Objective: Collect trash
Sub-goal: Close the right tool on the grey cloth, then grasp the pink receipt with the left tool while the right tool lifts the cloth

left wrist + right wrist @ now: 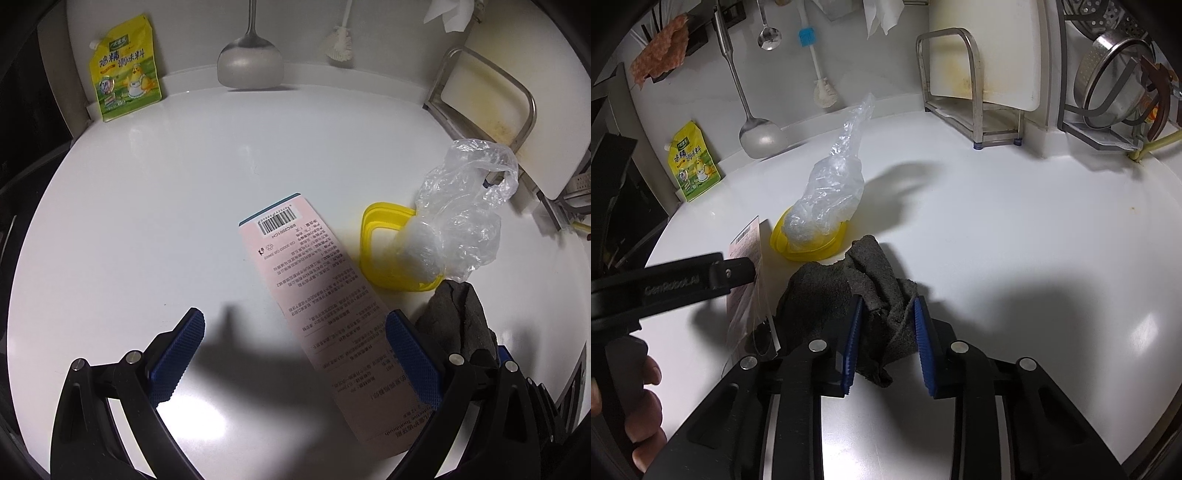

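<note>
Pink toothbrush packaging lies slanted between your left gripper's wide-spread fingers, touching the right pad. Your right gripper pinches the grey rag beside it.

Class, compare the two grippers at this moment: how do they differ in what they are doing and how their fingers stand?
The left gripper has its fingers spread wide on either side of the pink toothbrush package, with a clear gap on one side. The right gripper has its fingers close together, clamped on the grey cloth. The package is flat and stiff, while the cloth is crumpled and soft. Both grippers have black frames and blue ribbed pads, and both are over the white counter.
</note>
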`<move>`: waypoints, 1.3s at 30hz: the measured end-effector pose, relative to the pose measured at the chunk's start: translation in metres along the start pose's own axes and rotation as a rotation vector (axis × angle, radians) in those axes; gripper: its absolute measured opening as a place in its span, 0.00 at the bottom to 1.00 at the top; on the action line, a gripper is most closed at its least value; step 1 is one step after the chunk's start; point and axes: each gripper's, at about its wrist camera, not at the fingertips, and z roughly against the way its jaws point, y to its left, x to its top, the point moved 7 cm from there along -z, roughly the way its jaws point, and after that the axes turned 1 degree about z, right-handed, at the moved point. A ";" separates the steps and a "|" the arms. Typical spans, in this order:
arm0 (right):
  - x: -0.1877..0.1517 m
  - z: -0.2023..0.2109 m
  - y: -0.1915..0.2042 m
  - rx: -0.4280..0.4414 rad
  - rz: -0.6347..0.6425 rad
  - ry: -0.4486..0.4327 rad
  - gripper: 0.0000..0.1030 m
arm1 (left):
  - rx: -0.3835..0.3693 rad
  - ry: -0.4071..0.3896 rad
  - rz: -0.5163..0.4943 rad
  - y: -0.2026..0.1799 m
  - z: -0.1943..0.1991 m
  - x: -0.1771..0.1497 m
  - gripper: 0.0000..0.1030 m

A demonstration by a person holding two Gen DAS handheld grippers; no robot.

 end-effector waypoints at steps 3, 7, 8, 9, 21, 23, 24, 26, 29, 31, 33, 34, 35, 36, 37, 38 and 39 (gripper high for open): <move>0.000 0.000 0.000 0.002 0.001 0.000 0.26 | -0.009 0.011 0.010 -0.001 -0.002 0.001 0.94; 0.000 0.001 0.000 0.000 0.001 -0.001 0.26 | -0.021 0.014 0.024 -0.003 -0.002 0.003 0.94; 0.000 0.001 -0.001 0.001 0.000 -0.001 0.26 | -0.024 0.019 0.026 -0.004 -0.002 0.004 0.94; -0.001 0.001 -0.001 0.002 -0.001 -0.001 0.26 | -0.029 0.021 0.029 -0.005 -0.002 0.004 0.94; -0.002 0.001 -0.001 -0.001 0.000 -0.002 0.26 | -0.022 0.062 0.026 -0.011 -0.011 0.003 0.94; -0.002 0.001 -0.001 0.000 -0.002 -0.002 0.26 | -0.009 0.063 0.033 -0.008 -0.012 0.003 0.94; -0.002 0.001 -0.001 0.001 -0.005 -0.002 0.26 | -0.001 0.067 0.034 -0.008 -0.013 0.002 0.94; -0.002 0.001 -0.001 0.000 -0.006 -0.002 0.26 | -0.001 0.085 0.031 -0.010 -0.016 -0.001 0.94; -0.002 0.001 -0.001 -0.003 0.000 -0.002 0.26 | -0.002 0.100 0.021 -0.011 -0.019 -0.005 0.94; -0.003 0.001 -0.001 -0.003 -0.002 -0.002 0.26 | 0.014 0.105 0.008 -0.010 -0.021 -0.007 0.94; -0.003 0.001 -0.001 -0.002 -0.004 -0.002 0.26 | 0.017 0.103 -0.012 -0.010 -0.020 -0.010 0.92; -0.003 0.001 -0.001 -0.002 -0.005 -0.002 0.26 | 0.018 0.094 -0.020 -0.010 -0.018 -0.012 0.89; -0.003 0.001 -0.001 -0.003 -0.006 -0.002 0.26 | 0.021 0.084 -0.030 -0.009 -0.017 -0.012 0.85; -0.003 0.001 0.000 -0.005 -0.006 -0.002 0.26 | 0.025 0.074 -0.041 -0.009 -0.014 -0.013 0.78; -0.004 0.002 0.000 -0.006 -0.005 -0.002 0.26 | 0.023 0.064 -0.051 -0.008 -0.012 -0.015 0.72; -0.004 0.002 0.001 -0.008 -0.005 -0.003 0.26 | 0.016 0.055 -0.054 -0.006 -0.010 -0.015 0.67; -0.005 0.002 0.001 -0.009 -0.004 -0.004 0.26 | 0.009 0.047 -0.054 -0.004 -0.008 -0.015 0.59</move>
